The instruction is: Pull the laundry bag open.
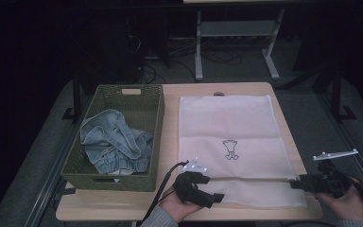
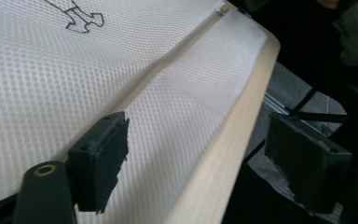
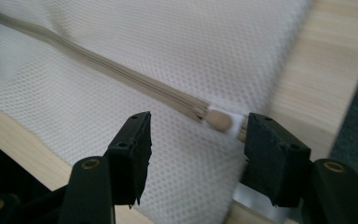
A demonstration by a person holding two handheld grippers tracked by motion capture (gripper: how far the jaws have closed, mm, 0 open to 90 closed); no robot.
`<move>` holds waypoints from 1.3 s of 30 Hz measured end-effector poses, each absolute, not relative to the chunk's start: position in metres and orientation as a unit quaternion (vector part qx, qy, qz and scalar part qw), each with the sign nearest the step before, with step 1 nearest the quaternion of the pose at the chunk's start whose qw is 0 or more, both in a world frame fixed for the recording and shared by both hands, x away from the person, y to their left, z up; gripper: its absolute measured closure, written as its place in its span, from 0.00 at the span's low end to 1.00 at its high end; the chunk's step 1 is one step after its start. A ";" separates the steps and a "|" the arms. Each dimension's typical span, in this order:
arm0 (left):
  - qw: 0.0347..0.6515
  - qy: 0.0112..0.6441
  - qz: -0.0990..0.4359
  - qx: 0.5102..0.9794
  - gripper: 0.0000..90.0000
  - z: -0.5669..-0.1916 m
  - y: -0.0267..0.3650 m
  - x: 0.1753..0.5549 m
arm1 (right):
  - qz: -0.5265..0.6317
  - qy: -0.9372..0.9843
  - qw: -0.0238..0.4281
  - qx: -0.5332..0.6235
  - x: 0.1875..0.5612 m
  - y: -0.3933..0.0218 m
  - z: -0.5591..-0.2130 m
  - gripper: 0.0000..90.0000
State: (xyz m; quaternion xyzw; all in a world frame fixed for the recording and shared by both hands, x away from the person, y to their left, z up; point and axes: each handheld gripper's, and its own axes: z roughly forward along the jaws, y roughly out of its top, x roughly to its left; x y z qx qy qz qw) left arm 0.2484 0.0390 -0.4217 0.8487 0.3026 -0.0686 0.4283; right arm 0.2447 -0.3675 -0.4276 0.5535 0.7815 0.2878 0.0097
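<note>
High view: the white mesh laundry bag (image 1: 231,142) lies flat on the table (image 1: 170,94); the left hand-held gripper (image 1: 216,197) sits at its near left corner, the right hand-held gripper (image 1: 294,184) at its near right edge, beside the zipper end.

Left gripper view: jaws apart; mesh under one jaw.

Right gripper view: jaws apart, the zipper pull (image 3: 219,120) between them, untouched.

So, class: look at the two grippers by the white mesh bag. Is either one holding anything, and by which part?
Nothing is held. The left gripper and right gripper both stand open over the mesh bag; the zipper pull lies ungripped between the right jaws.
</note>
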 end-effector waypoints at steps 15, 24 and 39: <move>0.417 0.341 -0.165 0.826 0.43 -0.435 -0.037 0.279 | 0.222 0.799 0.002 0.559 0.253 -0.368 -0.443 0.62; 0.400 0.361 -0.180 0.823 0.48 -0.432 -0.080 0.295 | 0.179 0.822 0.047 0.539 0.252 -0.355 -0.441 0.72; 0.427 0.398 -0.240 0.776 0.57 -0.455 -0.103 0.302 | 0.201 0.805 0.023 0.558 0.255 -0.356 -0.443 0.92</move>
